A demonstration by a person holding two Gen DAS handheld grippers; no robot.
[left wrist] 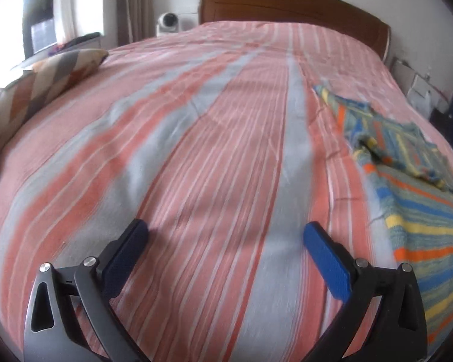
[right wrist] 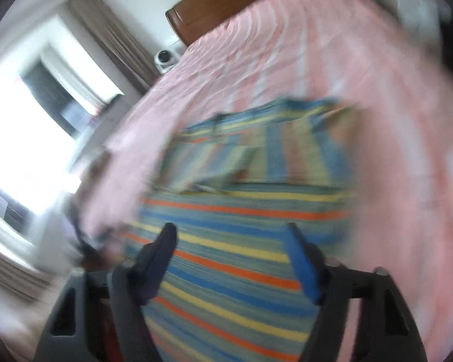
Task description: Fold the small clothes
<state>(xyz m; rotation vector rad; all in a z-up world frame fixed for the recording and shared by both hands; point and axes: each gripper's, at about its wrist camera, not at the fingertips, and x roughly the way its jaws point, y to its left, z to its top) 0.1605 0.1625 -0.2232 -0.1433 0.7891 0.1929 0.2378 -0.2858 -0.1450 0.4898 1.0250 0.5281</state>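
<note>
Left gripper (left wrist: 226, 235) spread wide, holding nothing, above the bedspread (left wrist: 196, 150), woven cloth in salmon, grey and white stripes. Garment (left wrist: 407, 181), a thin knit striped blue, yellow, orange and green, lies rumpled on the right side of the bed, part folded over itself. Right gripper (right wrist: 231, 235) also spread, empty, over the garment's near end; this view is blurred. Patterned cushion (left wrist: 45, 87) far left. Wooden headboard (left wrist: 287, 3) at far end

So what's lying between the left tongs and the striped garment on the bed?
Nothing but bare pink-and-grey striped bedspread. In the left wrist view, the open left tongs hover over it, and the striped garment lies off to their right.
</note>
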